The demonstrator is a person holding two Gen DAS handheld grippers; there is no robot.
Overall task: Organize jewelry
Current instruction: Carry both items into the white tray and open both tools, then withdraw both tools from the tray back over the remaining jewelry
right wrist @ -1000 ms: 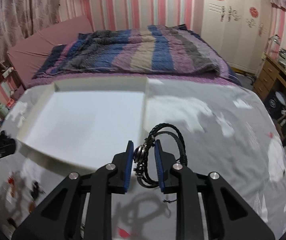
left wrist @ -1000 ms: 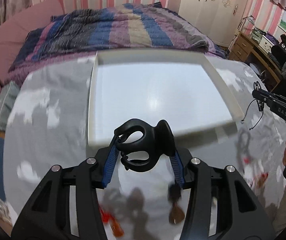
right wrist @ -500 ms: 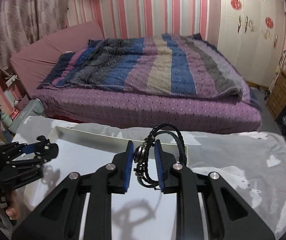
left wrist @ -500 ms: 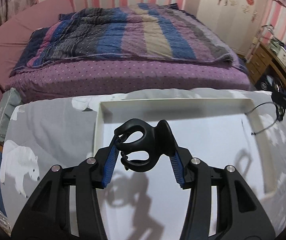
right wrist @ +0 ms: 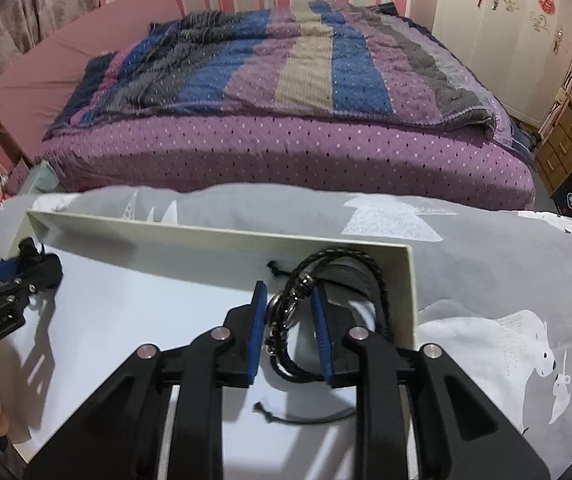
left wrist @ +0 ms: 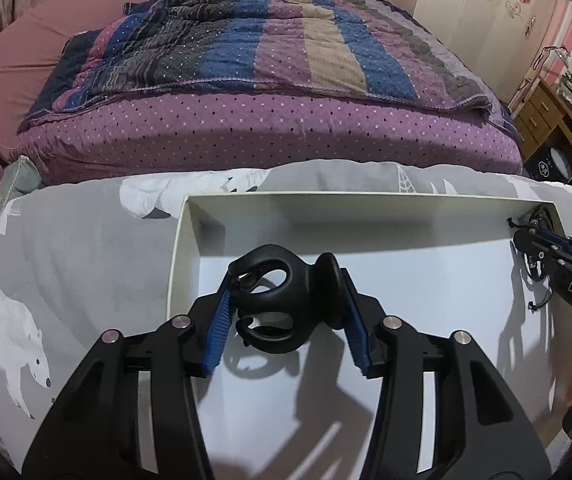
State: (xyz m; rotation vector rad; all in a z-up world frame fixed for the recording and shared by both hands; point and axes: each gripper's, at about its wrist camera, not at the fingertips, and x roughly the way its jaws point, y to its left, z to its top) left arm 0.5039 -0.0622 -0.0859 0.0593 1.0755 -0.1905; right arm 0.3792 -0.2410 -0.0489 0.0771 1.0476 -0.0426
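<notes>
- Left gripper (left wrist: 286, 320) is over the near-left part of the white tray (left wrist: 365, 205), blue pads pinching a black hair claw clip (left wrist: 282, 300) from both sides, the clip off the tray floor with its shadow below
- Right gripper (right wrist: 289, 332) sits at the tray's far-right corner, jaws spread a little, a gap visible between each blue pad and the black braided bracelet (right wrist: 325, 312)
- The bracelet lies in that corner with its metal clasp between the pads, loops against the right wall, one cord end trailing on the tray floor
- The tray rests on a grey polar-bear cloth (right wrist: 505, 280)
- A striped quilt (right wrist: 286, 60) covers the bed beyond
</notes>
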